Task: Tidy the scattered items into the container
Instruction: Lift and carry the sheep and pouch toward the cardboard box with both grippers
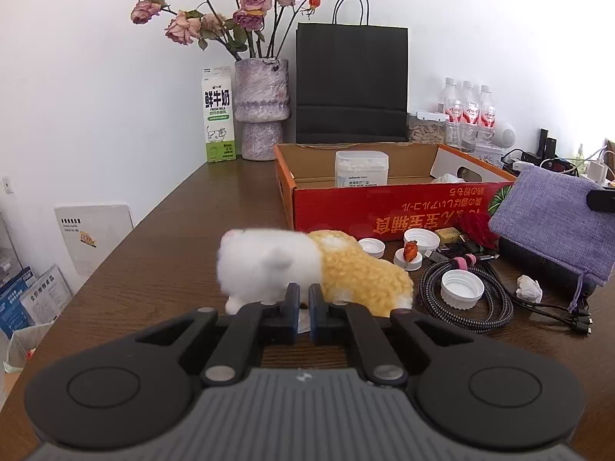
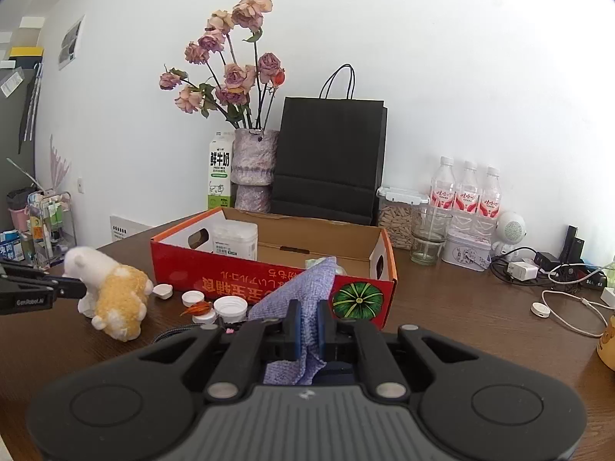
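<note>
We see both views bright, daylight even, shadows soft on table (image 1: 161, 238). White wall (image 2: 461, 77) near blown out. Plush toy (image 1: 269, 261) head smeared by motion blur. Fisheye bends edges; corners vignette dark.

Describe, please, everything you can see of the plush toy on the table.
The plush toy is a small stuffed animal with a fluffy white head and front, a curly yellow back and small rounded ears. It looks soft, like wool. It sits near the front of the red cardboard box, beside loose white bottle caps. The left hand-held gripper is shut on its underside. Its head looks blurred. Whether its feet touch the wooden table cannot be told.
</note>
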